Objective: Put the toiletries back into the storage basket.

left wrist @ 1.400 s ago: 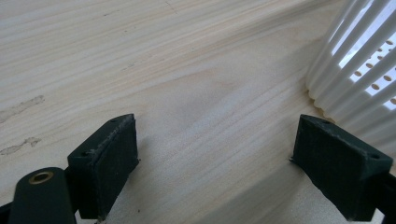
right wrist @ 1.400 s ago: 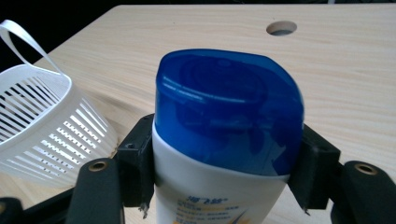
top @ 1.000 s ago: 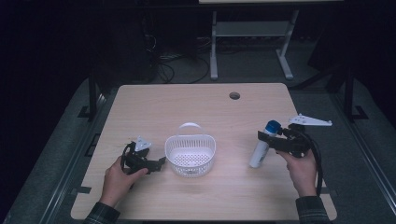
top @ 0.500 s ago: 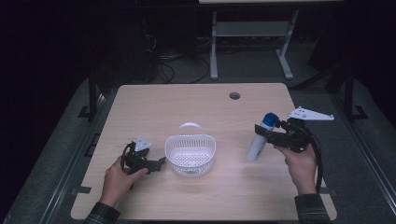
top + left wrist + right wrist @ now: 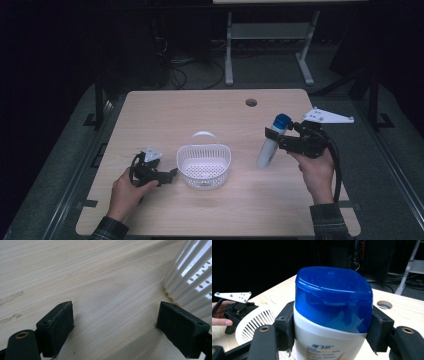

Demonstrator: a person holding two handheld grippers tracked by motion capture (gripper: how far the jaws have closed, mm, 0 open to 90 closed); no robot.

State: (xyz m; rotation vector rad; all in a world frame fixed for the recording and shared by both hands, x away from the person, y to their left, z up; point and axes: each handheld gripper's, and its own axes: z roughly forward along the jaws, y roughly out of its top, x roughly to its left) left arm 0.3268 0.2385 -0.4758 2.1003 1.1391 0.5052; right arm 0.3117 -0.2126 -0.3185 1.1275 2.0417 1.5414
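Table (image 5: 210, 107): pale wood, with a round cable hole (image 5: 251, 102) near the far edge, right of middle.

Basket (image 5: 204, 165): white, slotted wall, perforated floor, handle raised on its far side. Stands at mid-table, nearer the near edge. Nothing visible inside.

Bottle (image 5: 270, 142): white body, blue cap, printed label. Held clear of the table near the right edge, right of the basket and well apart from it, tilted with the cap up and away from the person.

Right gripper (image 5: 276, 138): clenched on the bottle just below the cap, one pad on each side of the shoulder, as the right gripper view confirms (image 5: 332, 335).

Left gripper (image 5: 172, 173): low over the table just left of the basket, jaws wide apart with nothing between them. In the left gripper view (image 5: 116, 330) the basket wall lies just beside one jaw; whether they touch cannot be told.

Risks, as judged:
- The grip is high and the body below hangs free; a fast swing could pivot the bottle in the pads, or let it slip.
- The raised handle could catch the bottle's base if it comes in low toward the basket.
- The basket looks light and is not gripped; a knock from bottle or left jaw could slide or tip it.
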